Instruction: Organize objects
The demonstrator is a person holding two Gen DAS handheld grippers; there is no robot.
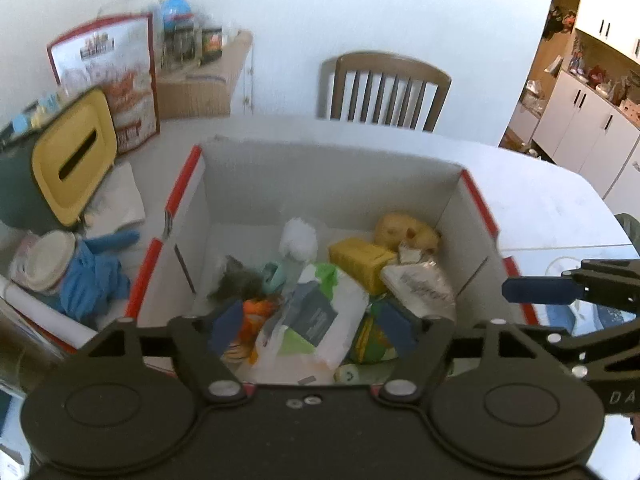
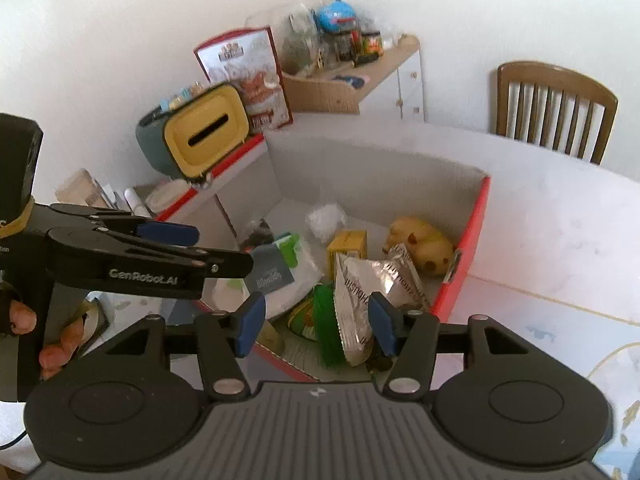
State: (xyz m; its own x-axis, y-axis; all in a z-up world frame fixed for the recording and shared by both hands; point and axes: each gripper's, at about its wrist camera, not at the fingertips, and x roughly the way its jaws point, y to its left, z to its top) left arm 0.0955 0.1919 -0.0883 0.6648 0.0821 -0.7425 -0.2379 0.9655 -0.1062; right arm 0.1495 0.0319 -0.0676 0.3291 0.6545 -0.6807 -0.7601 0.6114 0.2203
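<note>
Both grippers — left gripper (image 1: 312, 328), right gripper (image 2: 316, 326) — hover with jaws spread and empty over the cluttered box (image 2: 478, 240) on the desk (image 2: 560, 216); lowering straight onto the foil packet (image 2: 368, 292) seems wisest.

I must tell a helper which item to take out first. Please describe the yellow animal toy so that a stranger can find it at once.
Find the large open cardboard box with red edges on the white table. Look into its far corner on the side toward the wooden chair. The yellow animal toy lies there behind the silver foil packet, and it is the only rounded, soft-looking yellow thing; the yellow carton beside it is square.
</note>
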